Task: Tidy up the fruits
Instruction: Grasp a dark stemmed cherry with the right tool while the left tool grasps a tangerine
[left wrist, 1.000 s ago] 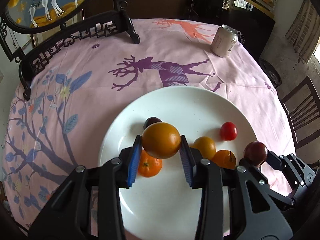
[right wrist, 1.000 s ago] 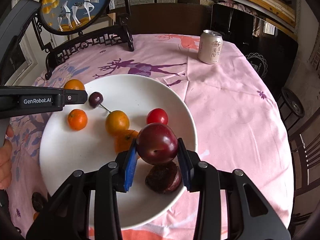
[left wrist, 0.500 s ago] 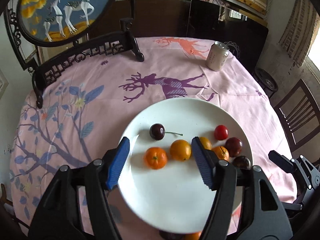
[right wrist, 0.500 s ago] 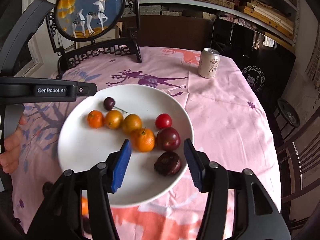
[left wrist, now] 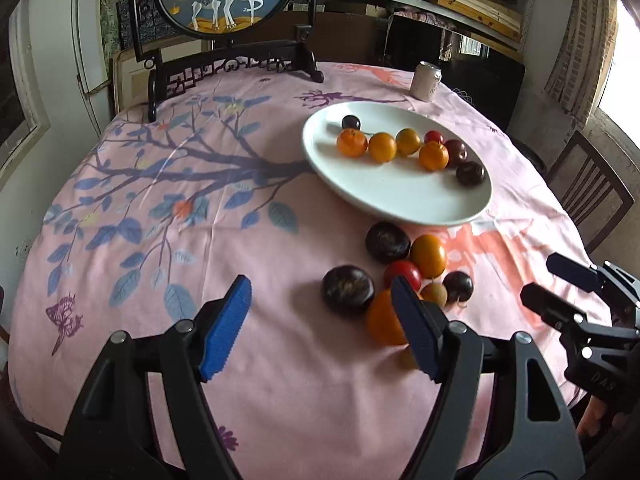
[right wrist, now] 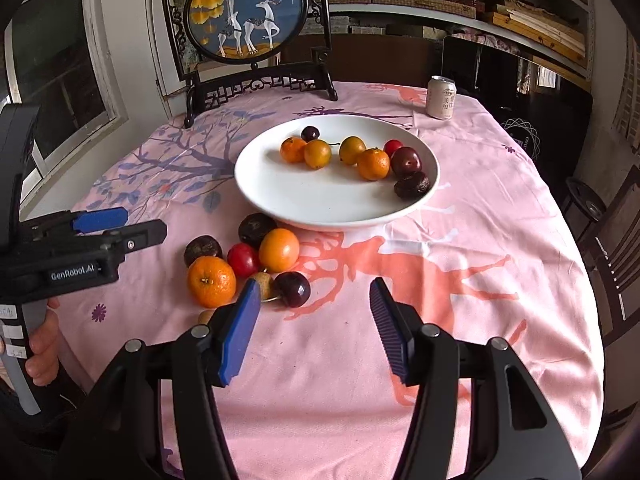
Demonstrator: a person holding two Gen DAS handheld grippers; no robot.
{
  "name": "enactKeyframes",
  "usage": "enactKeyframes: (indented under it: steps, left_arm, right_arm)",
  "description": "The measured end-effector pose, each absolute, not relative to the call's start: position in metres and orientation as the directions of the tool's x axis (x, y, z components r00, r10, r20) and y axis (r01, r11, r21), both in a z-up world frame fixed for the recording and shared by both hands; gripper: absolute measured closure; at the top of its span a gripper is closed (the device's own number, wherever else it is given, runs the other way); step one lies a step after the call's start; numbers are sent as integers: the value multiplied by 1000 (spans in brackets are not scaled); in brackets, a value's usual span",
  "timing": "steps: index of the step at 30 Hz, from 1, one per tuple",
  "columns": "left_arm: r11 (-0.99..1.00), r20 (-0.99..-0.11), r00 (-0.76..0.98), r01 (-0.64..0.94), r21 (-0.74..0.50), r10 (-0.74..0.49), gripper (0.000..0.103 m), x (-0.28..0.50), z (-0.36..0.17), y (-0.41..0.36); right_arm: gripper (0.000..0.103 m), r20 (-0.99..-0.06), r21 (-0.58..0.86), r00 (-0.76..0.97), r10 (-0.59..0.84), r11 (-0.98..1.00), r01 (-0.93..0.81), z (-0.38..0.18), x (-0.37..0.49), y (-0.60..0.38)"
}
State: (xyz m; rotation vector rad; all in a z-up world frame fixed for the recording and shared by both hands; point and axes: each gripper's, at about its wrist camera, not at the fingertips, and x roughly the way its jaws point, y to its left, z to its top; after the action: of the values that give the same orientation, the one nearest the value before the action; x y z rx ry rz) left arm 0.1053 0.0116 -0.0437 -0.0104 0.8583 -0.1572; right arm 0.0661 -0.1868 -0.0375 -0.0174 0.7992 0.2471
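Both grippers are wide open w/ nothing held — left gripper (left wrist: pixel 320 328), right gripper (right wrist: pixel 314 326). Loose fruit pile (right wrist: pixel 248 264) sits just beside the plate (right wrist: pixel 320 204) rim, bare tablecloth (right wrist: pixel 460 300) to the right.

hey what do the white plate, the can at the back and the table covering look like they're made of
White plate: probably glazed ceramic; it is smooth, glossy and evenly white, though melamine is possible.
Can: thin metal, likely aluminium, with a silvery rim on top and a pale printed wrap.
Table covering: woven fabric, matte pink with printed deer and branches; soft creases and wrinkles show across it.
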Motion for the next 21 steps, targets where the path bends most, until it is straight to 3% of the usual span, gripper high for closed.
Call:
enactKeyframes:
  steps: [13, 18, 19, 20, 21]
  left_arm:
    - [984, -802, 573, 151, -96, -166, 28, 81, -74, 18]
    - [978, -808, 556, 174, -117, -196, 28, 81, -72, 11]
    - [978, -810, 555, 176, -112, -192, 27, 81, -72, 9]
    - [978, -811, 554, 177, -106, -188, 27, 81, -72, 6]
    - [978, -813, 551, 181, -101, -186, 27, 82, -72, 3]
  right_arm:
    - [46, -801, 67, 562, 206, 964, -258, -93, 89, -163]
    - [46, -792, 16, 579, 193, 955, -296, -103, 107, -152]
    - [54, -792, 26, 574, 207, 951, -308, -102, 109, -152]
    - [73, -791, 30, 572, 219, 947, -321, -101, 110, -151]
    - [73, -791, 29, 569, 224, 943, -332, -100, 110, -150]
